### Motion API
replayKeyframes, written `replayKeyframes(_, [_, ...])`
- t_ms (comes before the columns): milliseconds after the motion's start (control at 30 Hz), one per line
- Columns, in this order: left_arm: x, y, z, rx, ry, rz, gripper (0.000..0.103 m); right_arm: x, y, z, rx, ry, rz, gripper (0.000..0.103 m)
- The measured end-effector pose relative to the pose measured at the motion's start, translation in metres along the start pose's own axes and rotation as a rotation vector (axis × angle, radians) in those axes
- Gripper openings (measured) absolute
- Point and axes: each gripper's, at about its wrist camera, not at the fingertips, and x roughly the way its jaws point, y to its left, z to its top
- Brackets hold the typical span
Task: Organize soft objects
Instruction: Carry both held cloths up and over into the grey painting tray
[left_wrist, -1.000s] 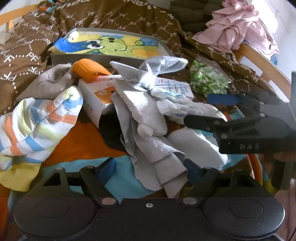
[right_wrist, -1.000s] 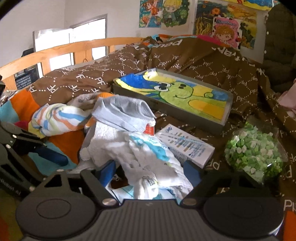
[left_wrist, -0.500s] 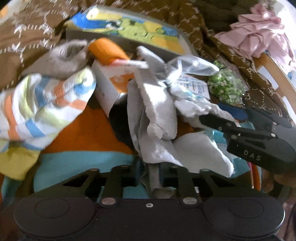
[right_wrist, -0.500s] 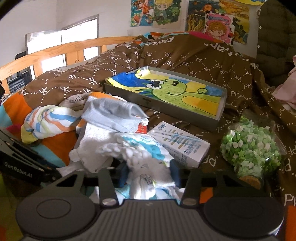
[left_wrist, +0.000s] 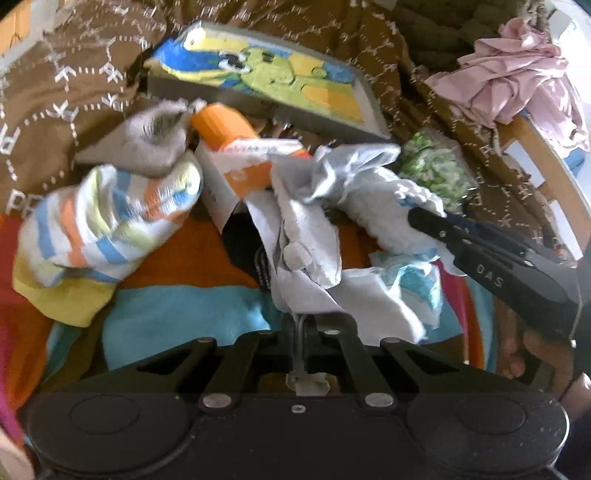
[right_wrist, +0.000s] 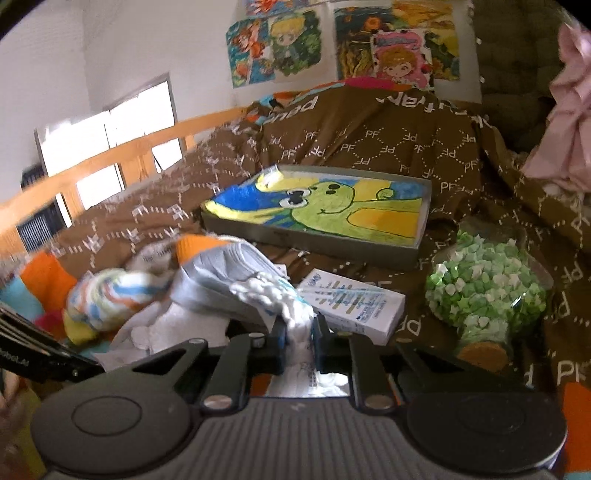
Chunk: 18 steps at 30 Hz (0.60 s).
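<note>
Grey cloth (left_wrist: 306, 236), lying in the pile of soft things in the middle of the bed (left_wrist: 177, 317), is clamped at its near end by the left gripper (left_wrist: 301, 325), whose jaws are fully clenched on it. Beside it, the right gripper (right_wrist: 300, 338) has its jaws closing on a white fluffy cloth (right_wrist: 273, 291), with a striped cloth (left_wrist: 107, 218) bunched toward the left edge of the bed.

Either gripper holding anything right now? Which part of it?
Left gripper pinches the grey cloth by its near bottom edge. Right gripper, closing, has the white fluffy cloth bunched near its end between its fingers.
</note>
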Motion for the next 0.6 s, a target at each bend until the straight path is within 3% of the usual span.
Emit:
replayKeyframes(167, [-0.031, -0.007, -0.001, 0.016, -0.041, 0.009, 0.003, -0.016, -0.006, 0.004, 0.069, -0.043, 0.044, 0.015])
replayKeyframes(600, [-0.079, -0.024, 0.008, 0.011, -0.144, -0.017, 0.003, -0.032, -0.036, 0.008, 0.322, -0.105, 0.267, 0.015])
